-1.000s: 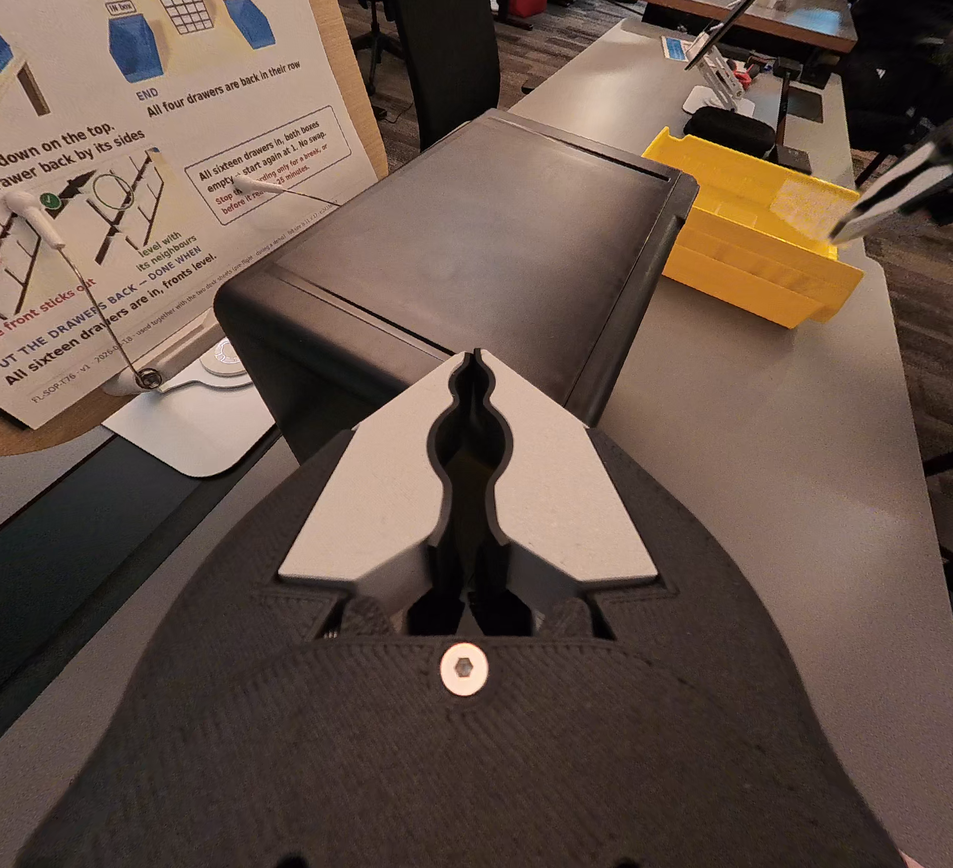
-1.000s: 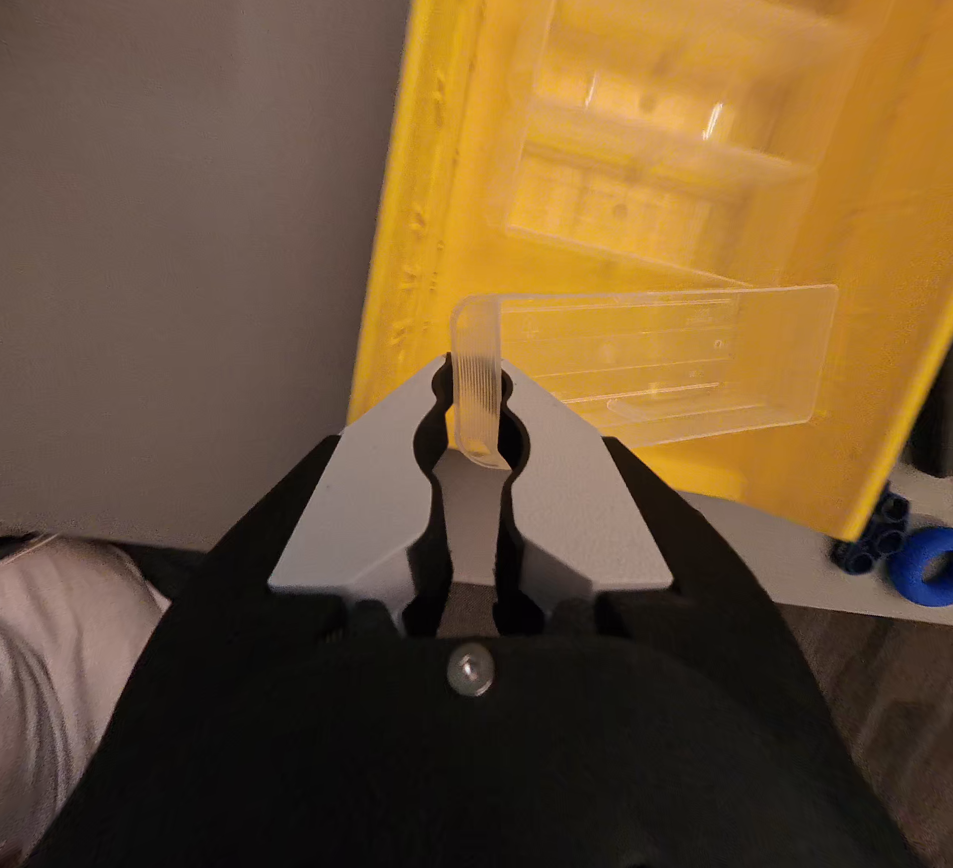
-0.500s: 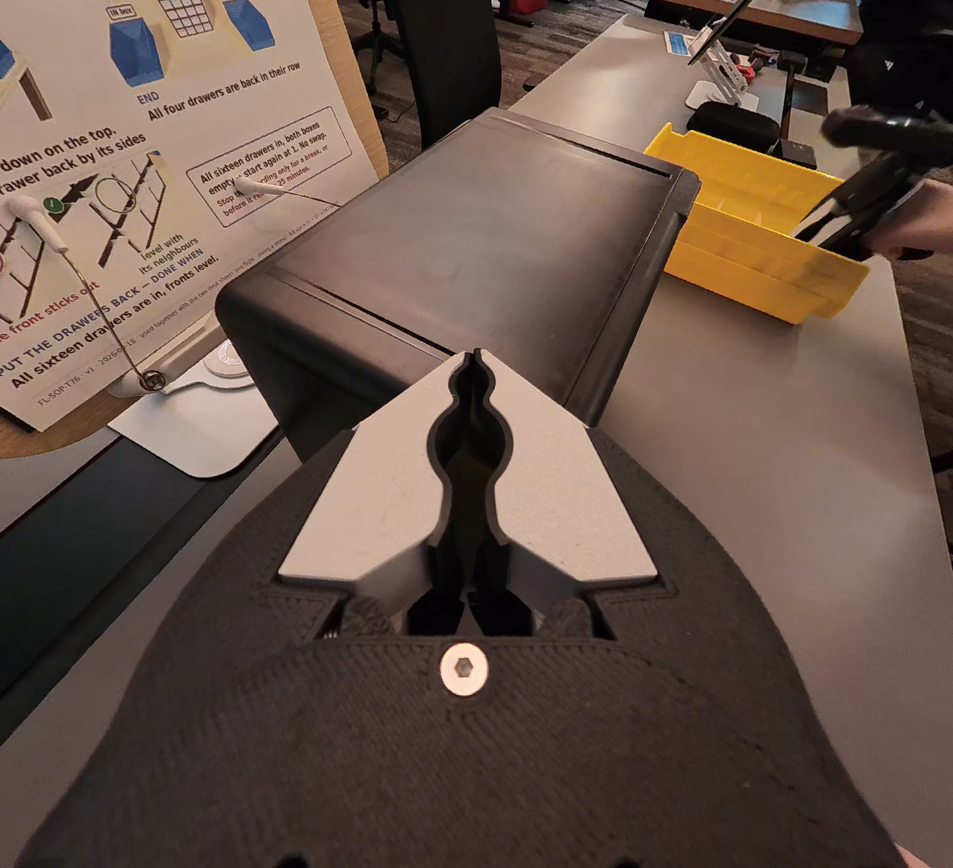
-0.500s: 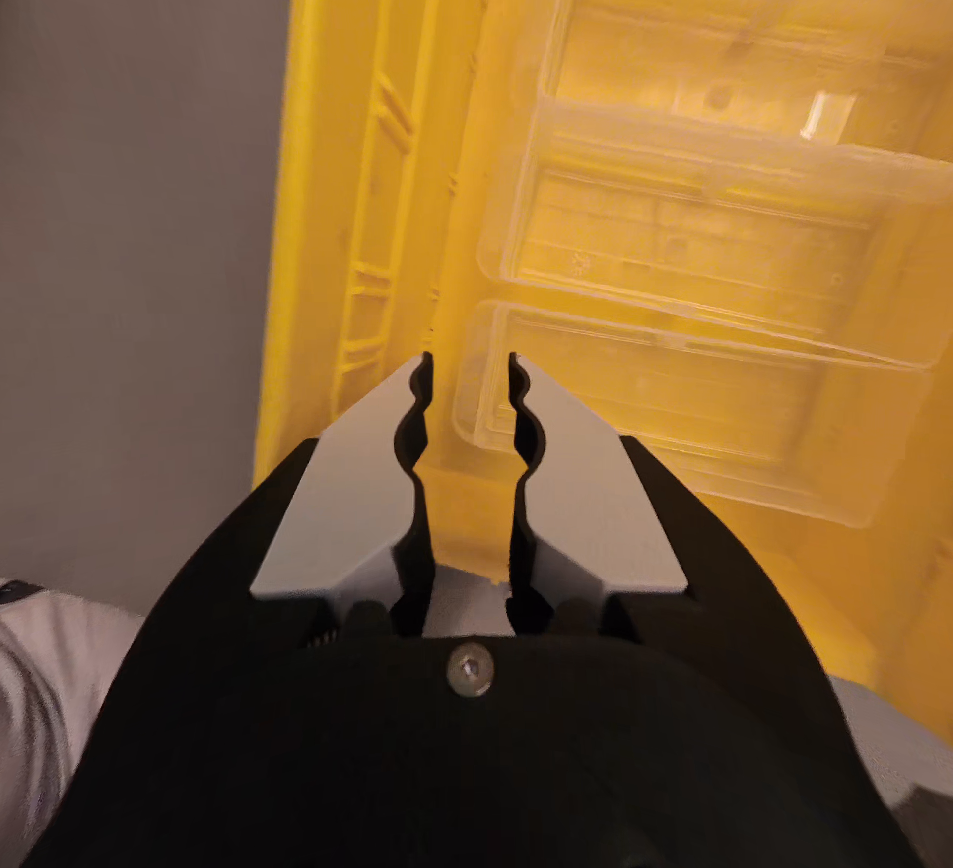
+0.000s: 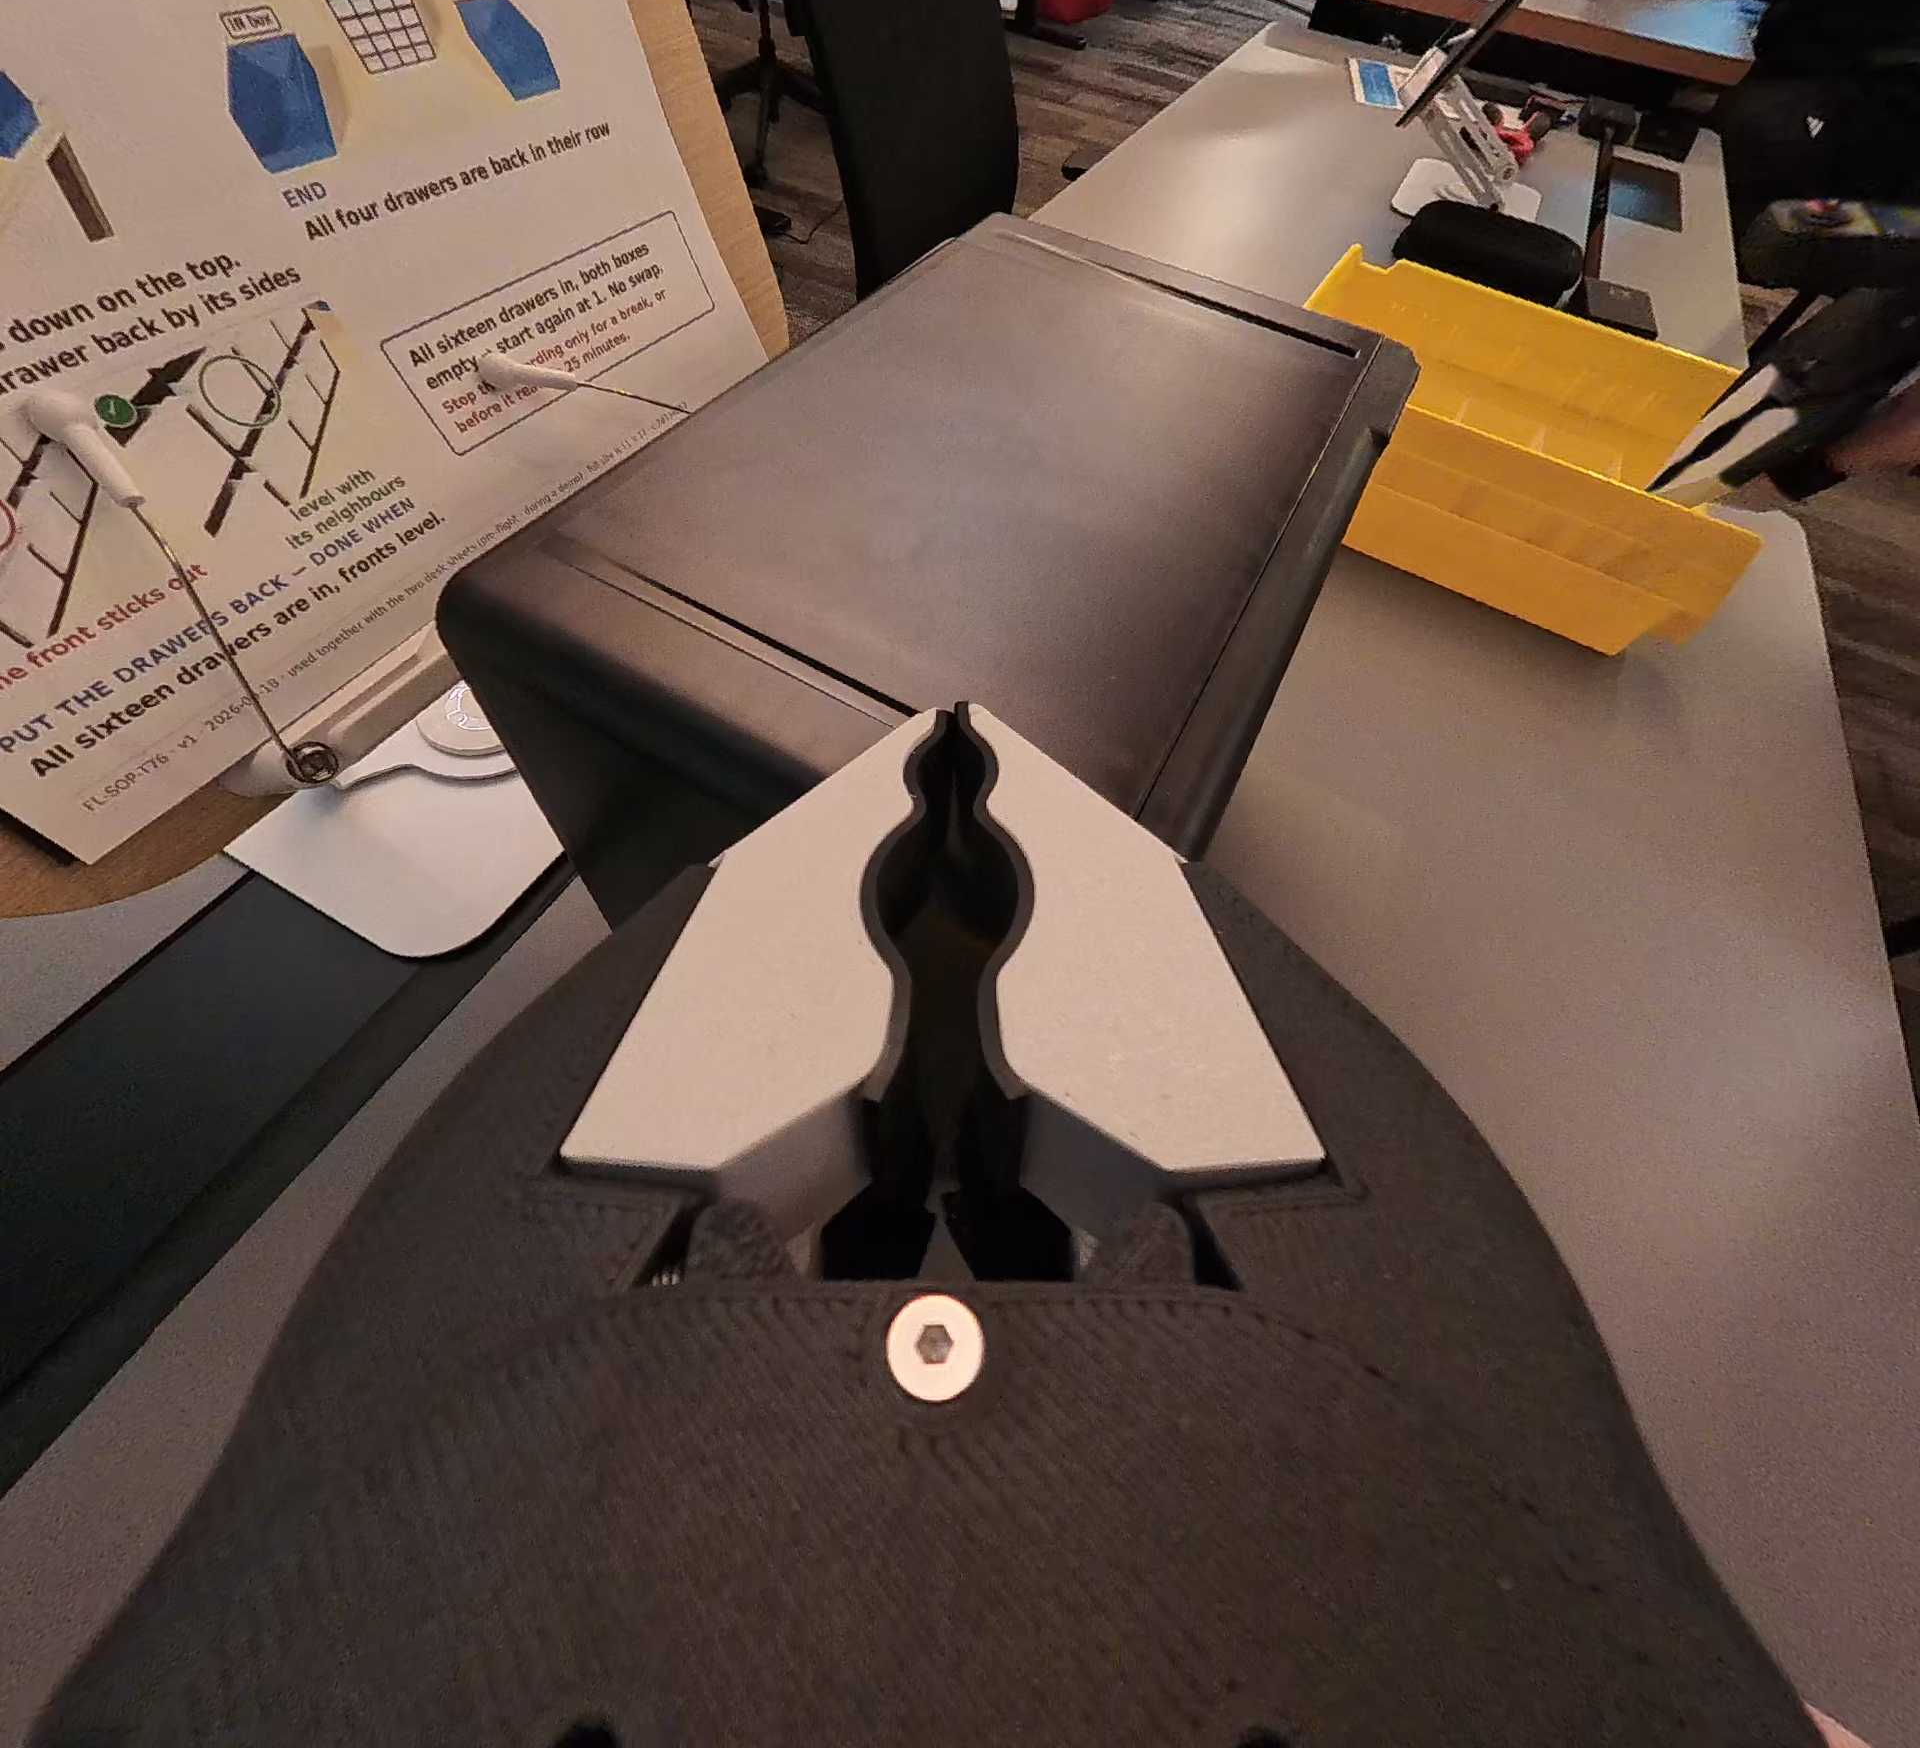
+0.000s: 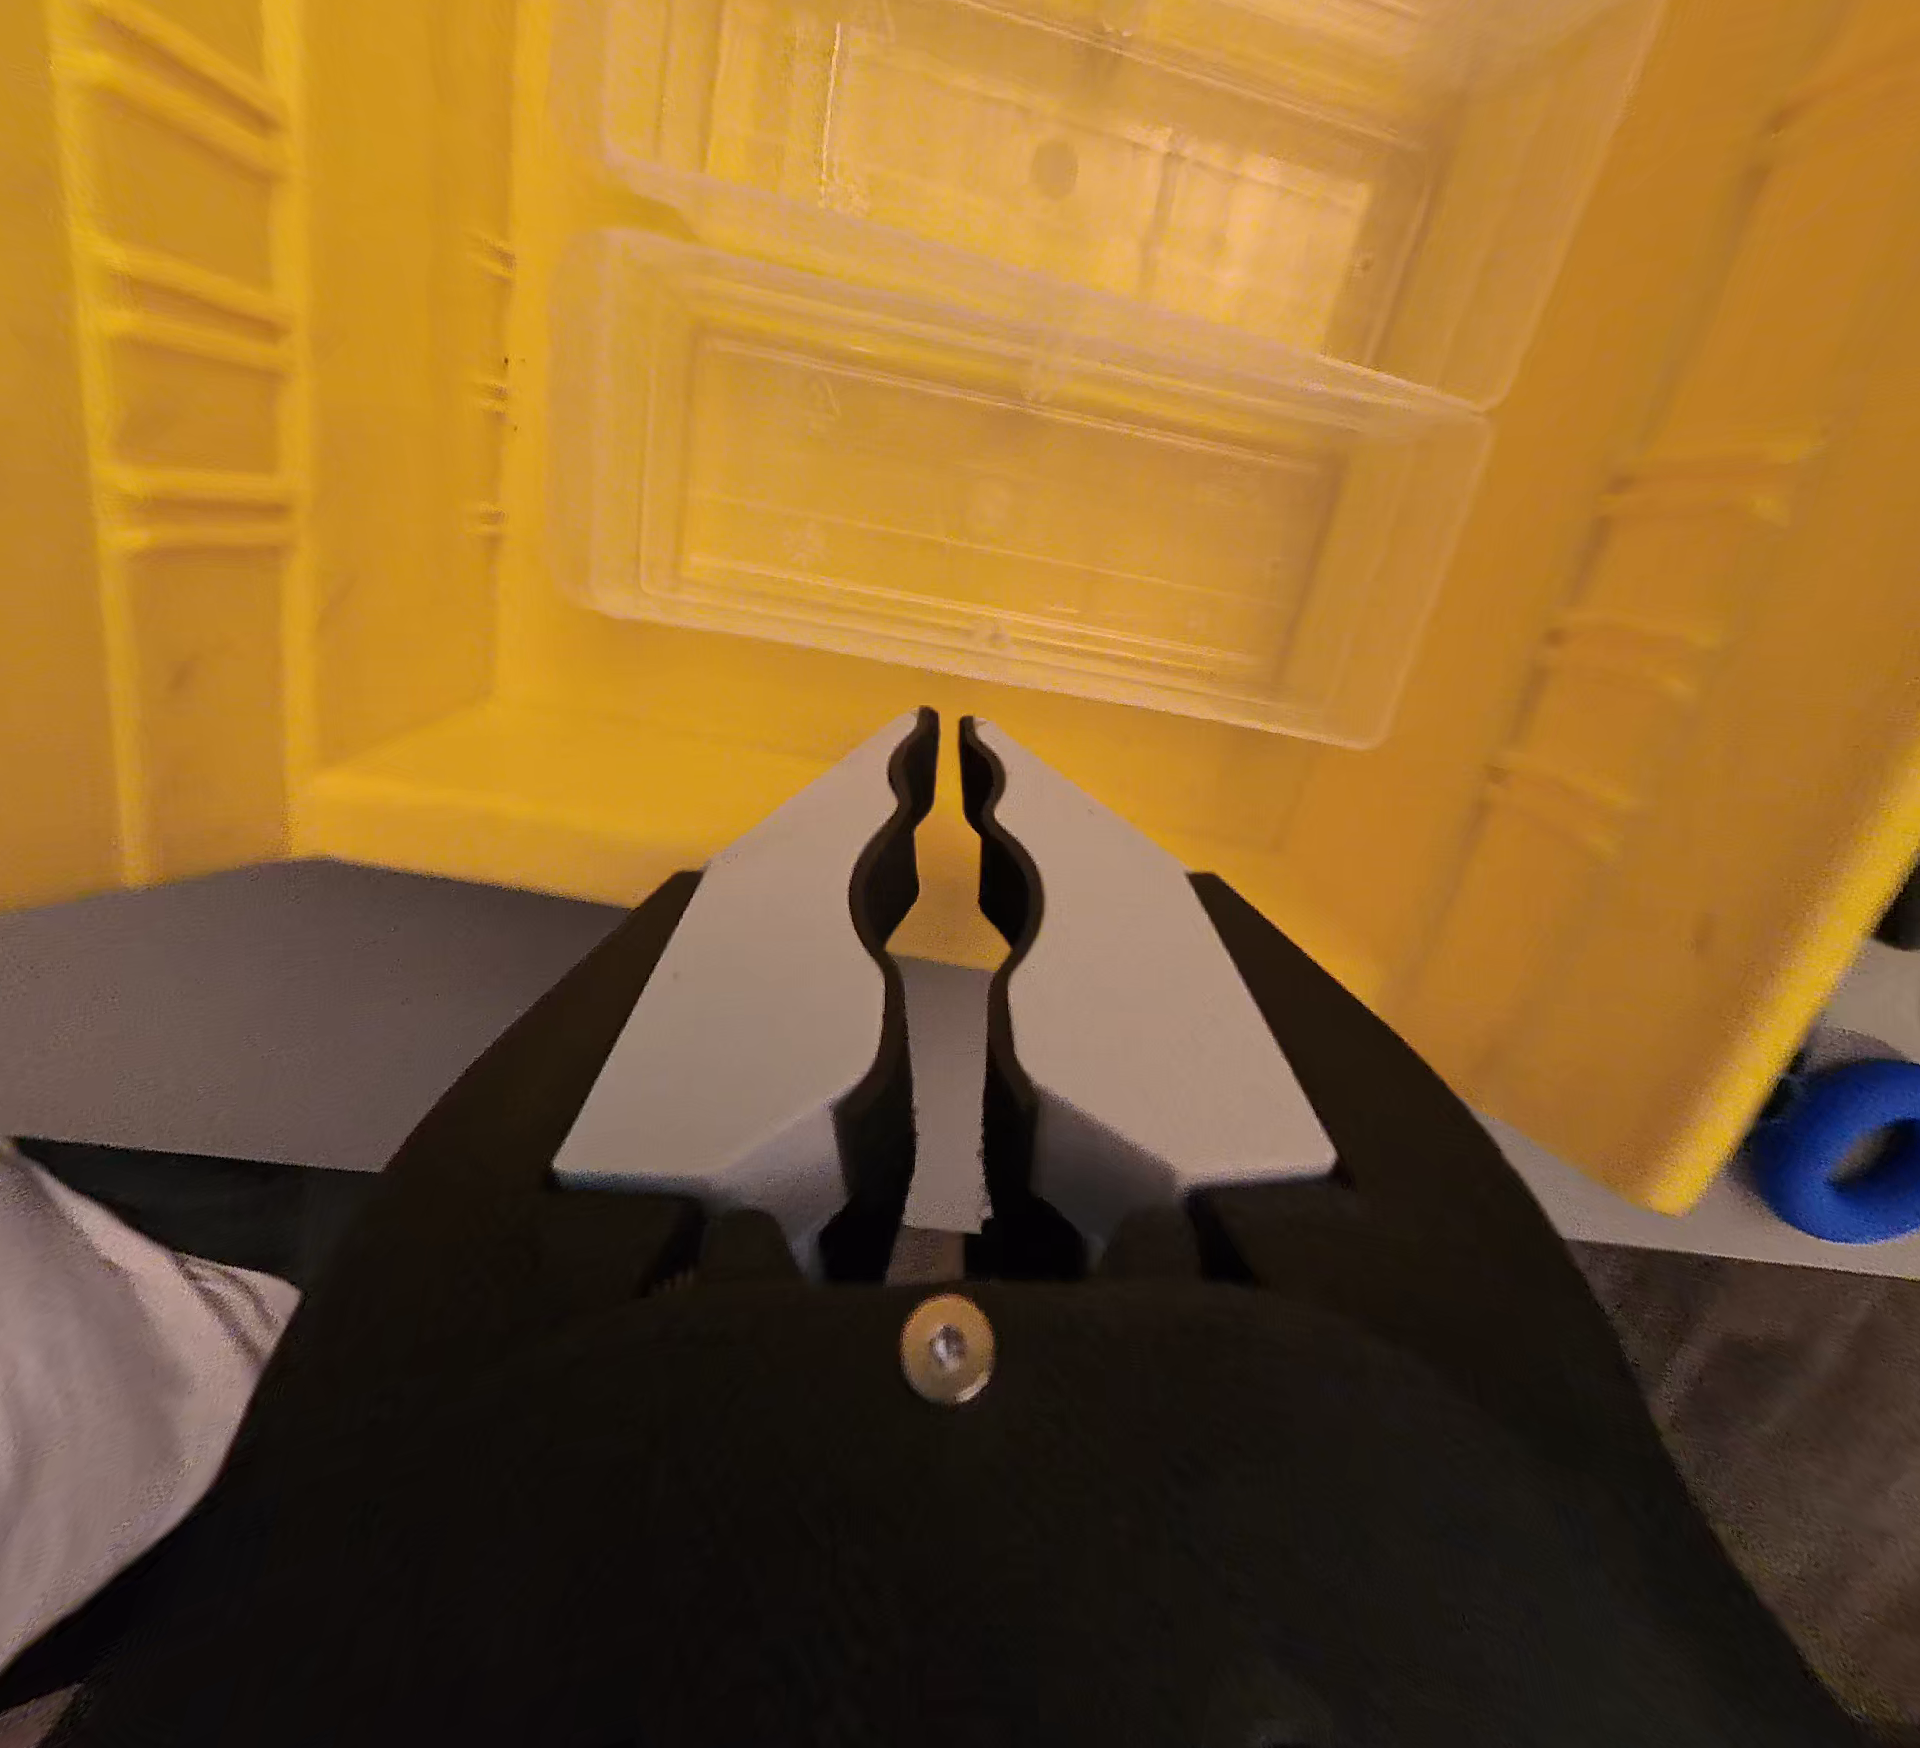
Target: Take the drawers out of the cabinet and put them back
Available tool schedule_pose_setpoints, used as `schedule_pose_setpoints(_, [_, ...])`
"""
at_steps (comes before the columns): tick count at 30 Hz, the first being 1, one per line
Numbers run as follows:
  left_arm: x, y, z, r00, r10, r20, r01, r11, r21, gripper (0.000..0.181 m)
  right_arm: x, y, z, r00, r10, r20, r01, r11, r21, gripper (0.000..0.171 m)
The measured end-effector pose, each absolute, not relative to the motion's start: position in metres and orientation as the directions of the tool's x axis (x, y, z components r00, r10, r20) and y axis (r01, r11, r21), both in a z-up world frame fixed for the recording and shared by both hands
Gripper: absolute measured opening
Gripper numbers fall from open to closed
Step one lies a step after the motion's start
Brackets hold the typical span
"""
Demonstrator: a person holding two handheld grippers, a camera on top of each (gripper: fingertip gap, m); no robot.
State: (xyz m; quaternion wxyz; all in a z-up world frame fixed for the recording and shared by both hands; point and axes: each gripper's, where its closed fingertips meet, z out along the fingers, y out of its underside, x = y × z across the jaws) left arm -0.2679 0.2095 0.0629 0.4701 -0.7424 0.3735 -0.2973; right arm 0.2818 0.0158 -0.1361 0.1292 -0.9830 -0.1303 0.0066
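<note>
**Over the yellow bin, drawers down and both claws empty**

Over the yellow bin [image 6: 395, 451] hangs the right claw [image 6: 948, 719], its jaws nearly together with only a thin slit of light between the tips, and nothing held in them; just past the tips lie two clear drawers [image 6: 997, 493], open side up, side by side on the bin's floor, the farther one partly overlapped by the nearer. They sit loose there, likely because the bin serves as a holding place for drawers taken out of the cabinet [image 5: 935, 493]; from the left wrist view the bin stands on the grey tabletop [image 5: 1507, 867] just beside the cabinet's far corner, so each carry is short.

Nearer the camera in that view, the left claw [image 5: 958, 711] is clenched tip to tip on nothing, poised over the cabinet's near top edge; whether it touches cannot be told; my guess is that it waits there to steady the cabinet. A printed instruction board [image 5: 312, 296] leans at the cabinet's left side; the cabinet's front, with its remaining drawers, is hidden from both cameras. A blue ring [image 6: 1839, 1148] lies on the tabletop beyond the bin's corner. Judging by two drawers in the bin, removal seems under way, with putting back not yet begun.
</note>
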Motion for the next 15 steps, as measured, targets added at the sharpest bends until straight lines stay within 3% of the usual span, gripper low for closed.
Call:
schedule_pose_setpoints(10, [-0.268,0.210,0.063,0.544,-0.834,0.090,-0.277,-0.280,-0.919,0.000,0.271,0.020,-0.136,0.982,0.176,-0.072,0.149,-0.947,-0.286,0.000])
schedule_pose_setpoints(12, [-0.268,0.210,0.063,0.544,-0.834,0.092,-0.276,-0.281,-0.919,0.000,0.274,0.019,-0.119,0.987,0.159,-0.033,0.138,-0.927,-0.348,0.000])
schedule_pose_setpoints(15, [-0.268,0.210,0.063,0.549,-0.831,0.090,-0.278,-0.283,-0.918,0.000,0.272,0.030,-0.060,0.986,0.117,0.118,0.163,-0.815,-0.557,0.005])
